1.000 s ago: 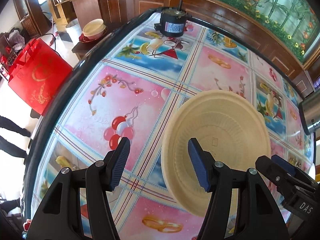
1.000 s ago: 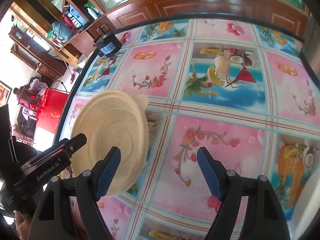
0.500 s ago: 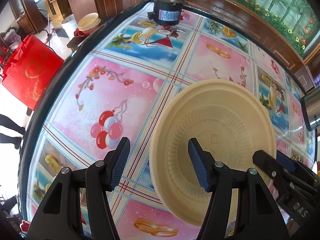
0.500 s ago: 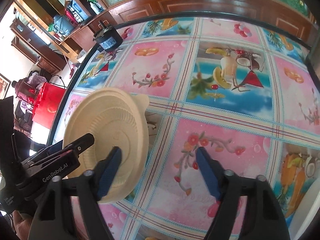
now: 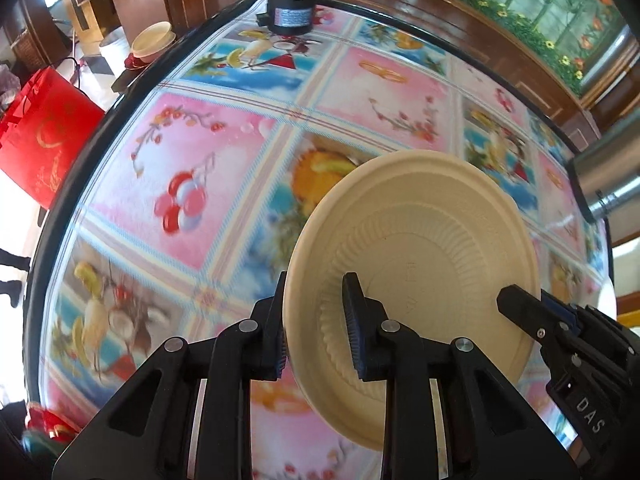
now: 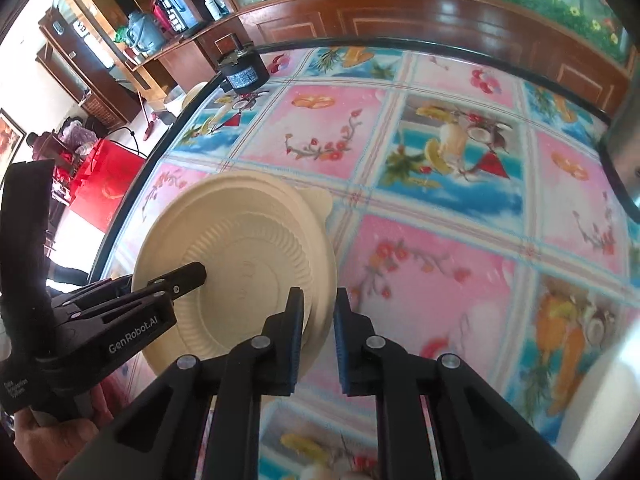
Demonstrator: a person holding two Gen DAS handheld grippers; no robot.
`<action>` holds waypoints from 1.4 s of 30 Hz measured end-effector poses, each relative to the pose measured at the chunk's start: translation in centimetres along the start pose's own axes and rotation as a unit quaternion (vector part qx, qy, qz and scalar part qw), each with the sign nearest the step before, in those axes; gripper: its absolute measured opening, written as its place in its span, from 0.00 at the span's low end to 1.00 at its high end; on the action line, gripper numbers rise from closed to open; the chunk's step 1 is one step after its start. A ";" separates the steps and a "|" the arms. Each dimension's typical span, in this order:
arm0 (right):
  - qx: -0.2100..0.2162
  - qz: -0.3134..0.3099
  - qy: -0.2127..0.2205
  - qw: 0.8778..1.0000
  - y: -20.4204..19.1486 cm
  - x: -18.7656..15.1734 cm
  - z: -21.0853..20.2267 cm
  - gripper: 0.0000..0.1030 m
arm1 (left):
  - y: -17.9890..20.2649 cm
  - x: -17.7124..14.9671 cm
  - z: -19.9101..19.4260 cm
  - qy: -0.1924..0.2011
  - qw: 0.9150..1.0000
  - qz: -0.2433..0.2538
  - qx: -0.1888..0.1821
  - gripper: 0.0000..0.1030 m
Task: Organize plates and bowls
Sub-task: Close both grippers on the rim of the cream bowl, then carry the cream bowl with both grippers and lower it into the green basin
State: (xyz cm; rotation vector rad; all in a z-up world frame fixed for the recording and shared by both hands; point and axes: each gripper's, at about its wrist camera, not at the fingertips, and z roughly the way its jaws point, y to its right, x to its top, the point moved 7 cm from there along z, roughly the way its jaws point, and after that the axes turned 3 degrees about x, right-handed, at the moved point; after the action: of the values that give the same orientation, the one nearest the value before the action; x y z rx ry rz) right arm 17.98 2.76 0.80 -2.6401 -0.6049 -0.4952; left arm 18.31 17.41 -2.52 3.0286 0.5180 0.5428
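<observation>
Item: cream plate [image 5: 432, 248], disposable type, ribbed inner wall, held over the patterned desk [image 5: 224, 168] between your two hands; whether its far edge touches the cloth cannot be told

Left gripper [image 5: 316, 320]: jaws closing on the plate's left rim, one pad outside the edge, one inside the well; the rim sits between them and the outer pad appears to touch it

Right gripper [image 6: 316, 336]: jaws brought together on the plate's right rim, clamped on the edge. A tab-shaped cream edge [image 6: 316, 200] shows behind the plate; you may have a second piece stacked beneath, but that is not certain

Other stock: cream bowls [image 5: 150, 42] on a low stand off the desk, well apart; a black motor [image 5: 290, 12] at the desk's far edge; red bag [image 5: 44, 136] on the floor

Progress, as judged: early. You have one plate in hand and no sorted pile visible on the desk. Left to do: carry this plate to its place, release, then gather the remaining bowls
</observation>
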 end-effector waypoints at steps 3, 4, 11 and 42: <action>-0.002 0.003 0.001 1.000 0.1 -1.2 -1.5 0.13 | 0.7 -1.7 -1.9 0.013 1.000 0.006 -0.004 0.23; -0.002 0.003 0.002 1.000 0.1 -1.7 -2.0 0.13 | 0.8 -2.0 -2.3 0.017 1.000 0.008 -0.004 0.23; -0.002 0.004 0.014 1.000 -0.7 -4.9 -5.7 0.13 | 1.1 -5.8 -6.1 0.040 0.999 0.015 -0.011 0.23; 0.067 -0.122 -0.003 0.990 -19.7 -13.6 -8.5 0.17 | -17.1 -18.7 -16.9 0.067 0.994 -0.074 0.044 0.23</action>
State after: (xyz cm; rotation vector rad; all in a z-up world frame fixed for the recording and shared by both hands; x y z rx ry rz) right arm -4.97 10.86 8.21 -2.4534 -0.9366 -0.4980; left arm -9.47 26.79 5.77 3.0152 0.7854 0.7352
